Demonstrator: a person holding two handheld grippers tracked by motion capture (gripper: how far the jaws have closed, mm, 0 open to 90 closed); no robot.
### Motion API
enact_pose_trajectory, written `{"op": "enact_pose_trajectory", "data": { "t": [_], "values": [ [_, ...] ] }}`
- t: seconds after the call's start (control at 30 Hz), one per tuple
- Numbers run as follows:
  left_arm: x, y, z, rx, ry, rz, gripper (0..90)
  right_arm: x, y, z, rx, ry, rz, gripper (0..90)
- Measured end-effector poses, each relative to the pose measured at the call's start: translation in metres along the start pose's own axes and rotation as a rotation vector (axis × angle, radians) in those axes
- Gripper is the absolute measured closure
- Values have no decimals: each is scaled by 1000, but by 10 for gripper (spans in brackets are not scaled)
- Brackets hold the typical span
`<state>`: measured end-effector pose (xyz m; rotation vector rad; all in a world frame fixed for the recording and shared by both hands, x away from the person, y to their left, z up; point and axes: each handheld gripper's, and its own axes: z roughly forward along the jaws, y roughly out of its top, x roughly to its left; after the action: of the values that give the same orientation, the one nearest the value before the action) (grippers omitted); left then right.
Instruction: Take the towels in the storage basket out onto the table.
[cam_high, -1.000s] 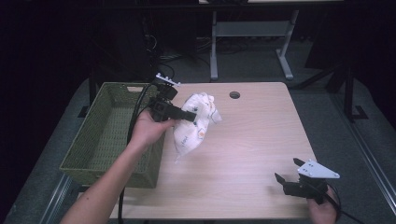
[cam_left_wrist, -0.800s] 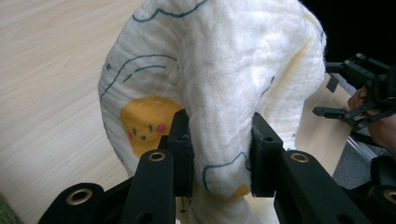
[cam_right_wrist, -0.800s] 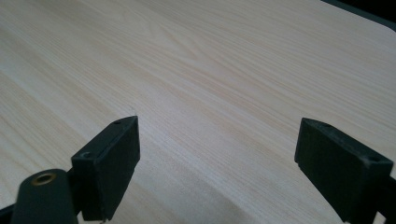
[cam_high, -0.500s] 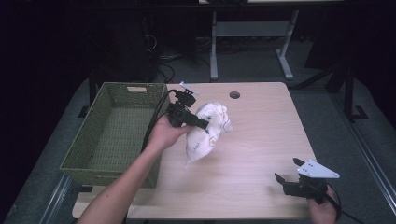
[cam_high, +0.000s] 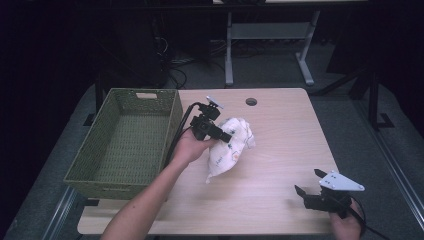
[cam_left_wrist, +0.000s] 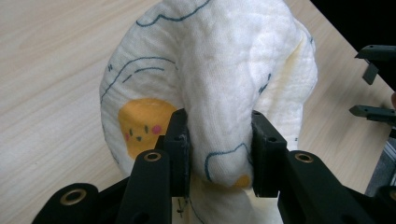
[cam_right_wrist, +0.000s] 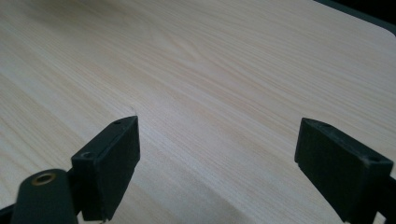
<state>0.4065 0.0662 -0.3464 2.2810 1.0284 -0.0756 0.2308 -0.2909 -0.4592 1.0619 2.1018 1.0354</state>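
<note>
green woven basket (cam_high: 125, 140) sits at the table's left edge, open side up. just right of it the person's left forearm reaches in from below, hand wrapped round the left gripper (cam_high: 223, 135), whose jaws pinch a fold of the white printed cloth (cam_high: 230, 145); the cloth hangs bunched, its lower end on or just above the wood, i cannot tell which. far right, near the front edge, the right gripper (cam_high: 306, 186) rests low with jaws spread wide, gripping nothing. pale wooden table (cam_high: 280, 150) has a round cable hole (cam_high: 251, 102); behind it are a dark floor and metal desk legs (cam_high: 229, 55).
</note>
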Motion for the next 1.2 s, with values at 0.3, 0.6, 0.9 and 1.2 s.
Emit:
{"op": "enact_pose_trajectory", "data": {
  "t": [0.3,0.6,0.9,1.2],
  "values": [
    [1,-2,31,21,-5,-38,695,-1,0,-1,-5,-3,3,137],
    [-8,-3,54,38,-22,-49,653,0,1,-1,-6,0,1,137],
    [-11,-7,62,27,-36,-55,557,0,1,-2,-7,-1,0,137],
    [-13,-16,65,14,-27,-47,521,0,1,-1,-7,1,-7,137]
  ]
}}
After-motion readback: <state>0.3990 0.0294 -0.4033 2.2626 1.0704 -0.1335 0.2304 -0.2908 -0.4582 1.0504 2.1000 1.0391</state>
